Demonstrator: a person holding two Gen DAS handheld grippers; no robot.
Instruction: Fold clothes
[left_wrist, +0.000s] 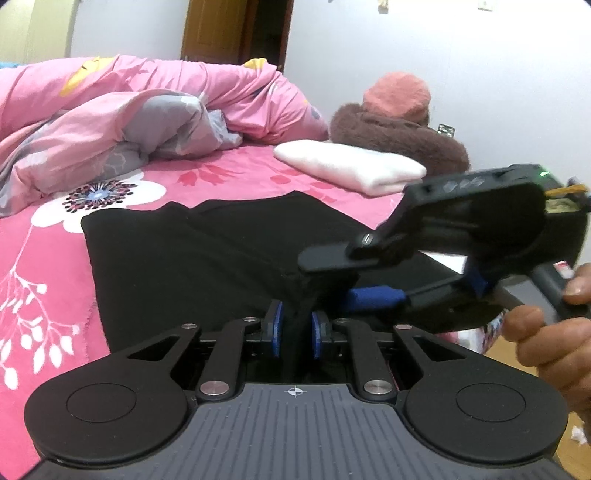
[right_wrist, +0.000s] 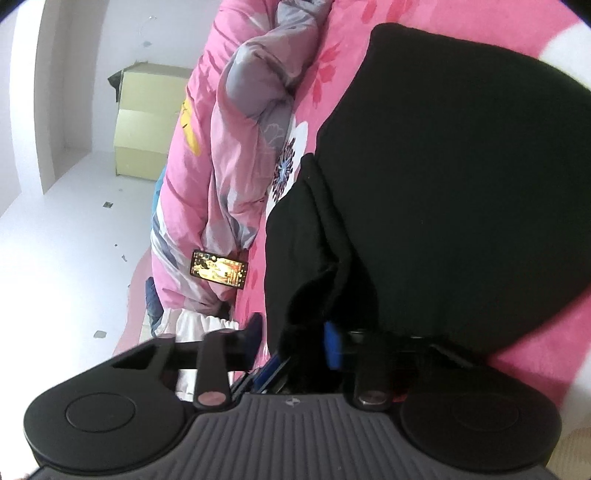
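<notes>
A black garment lies spread on the pink flowered bed sheet. Its near edge is pulled up into a bunch between the blue pads of my left gripper, which is shut on it. Just right of that, my right gripper comes in from the side, held by a hand, and pinches the same raised fold. In the right wrist view the black garment fills the right half, and a bunched edge sits between the pads of the right gripper, shut on the cloth.
A crumpled pink and grey duvet is heaped at the back left. A folded pale cloth, a brown fuzzy item and a pink hat lie behind the garment. A lit phone rests by the duvet; a yellow cabinet stands by the wall.
</notes>
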